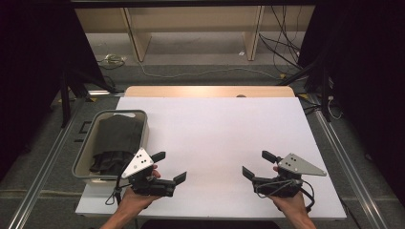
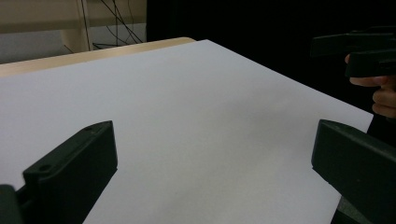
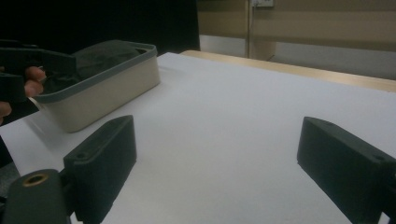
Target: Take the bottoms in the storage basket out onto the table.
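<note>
My left gripper point(image 1: 168, 168) hovers with jaws spread and empty just right of the grey-rimmed bin point(image 1: 84, 144); my right gripper point(image 1: 258, 164) gapes empty well apart. Inside the bin lies folded dark cloth point(image 1: 116, 139).

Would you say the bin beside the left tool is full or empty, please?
Full: dark folded fabric fills the bin up to its rim.

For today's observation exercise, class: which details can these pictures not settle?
- Dark cloth in the bin, high view: its folds hide what garment it is.
- Bin's near corner, high view: covered by the left hand-held gripper.
- Small brown mark at the table's far edge, high view: too small.
- Right hand-held gripper, left gripper view: cut off by the edge.
</note>
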A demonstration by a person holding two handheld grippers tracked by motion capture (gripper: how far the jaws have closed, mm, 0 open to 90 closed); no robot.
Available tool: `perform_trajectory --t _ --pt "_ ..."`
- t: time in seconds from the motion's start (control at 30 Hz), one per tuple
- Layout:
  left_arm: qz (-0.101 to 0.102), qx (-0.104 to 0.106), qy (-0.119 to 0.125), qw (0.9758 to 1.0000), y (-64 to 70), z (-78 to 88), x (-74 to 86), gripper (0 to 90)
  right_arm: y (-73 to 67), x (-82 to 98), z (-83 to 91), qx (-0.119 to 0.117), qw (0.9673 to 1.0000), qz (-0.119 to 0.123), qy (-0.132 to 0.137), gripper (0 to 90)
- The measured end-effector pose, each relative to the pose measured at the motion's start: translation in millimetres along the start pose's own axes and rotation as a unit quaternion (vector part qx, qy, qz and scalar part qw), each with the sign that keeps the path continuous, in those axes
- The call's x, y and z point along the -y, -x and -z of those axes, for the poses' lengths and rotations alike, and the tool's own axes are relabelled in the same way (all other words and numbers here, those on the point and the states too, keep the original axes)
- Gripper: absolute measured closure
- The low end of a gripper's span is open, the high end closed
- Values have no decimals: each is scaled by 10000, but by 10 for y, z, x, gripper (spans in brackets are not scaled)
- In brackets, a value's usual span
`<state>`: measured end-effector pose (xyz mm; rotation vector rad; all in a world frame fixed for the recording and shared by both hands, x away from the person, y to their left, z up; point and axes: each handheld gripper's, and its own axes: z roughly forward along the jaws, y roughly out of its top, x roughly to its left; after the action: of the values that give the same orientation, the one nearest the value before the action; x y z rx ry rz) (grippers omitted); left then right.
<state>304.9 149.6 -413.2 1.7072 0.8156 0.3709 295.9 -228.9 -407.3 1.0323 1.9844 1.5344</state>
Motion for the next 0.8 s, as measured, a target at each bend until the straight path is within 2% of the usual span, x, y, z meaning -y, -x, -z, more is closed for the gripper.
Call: perform_trajectory --t 0.27,0.33,0.37,0.4,0.5,0.7,0.73,0.77,0.8 --pt "64 -80 10 9999 -32 0 -6 0 9 -1 -18 15 10000 -32 -34 128" --pt "-45 -230 -79 9997 -30 3 0 0 4 -9 -14 18 10000 -51 5 130" --pt "-45 -230 -79 9997 -30 3 0 0 -4 -14 -15 15 10000 -40 9 130" --pt "-77 -373 -159 9991 -31 -6 -12 0 -12 -16 -18 25 10000 -6 7 130" --pt "-36 -416 -149 9990 -50 -6 -23 0 -25 -12 -17 40 10000 23 -14 130" --pt "54 -803 -150 9966 -161 6 -92 0 -6 -18 -20 45 10000 0 -2 130" --pt "54 -803 -150 9966 -161 6 -92 0 -6 -18 -20 45 10000 0 -2 130" --pt "147 -948 -143 9953 -210 24 -111 0 -6 -20 -17 42 10000 0 10 130" --pt "147 -948 -143 9953 -210 24 -111 0 -6 -20 -17 42 10000 0 10 130"
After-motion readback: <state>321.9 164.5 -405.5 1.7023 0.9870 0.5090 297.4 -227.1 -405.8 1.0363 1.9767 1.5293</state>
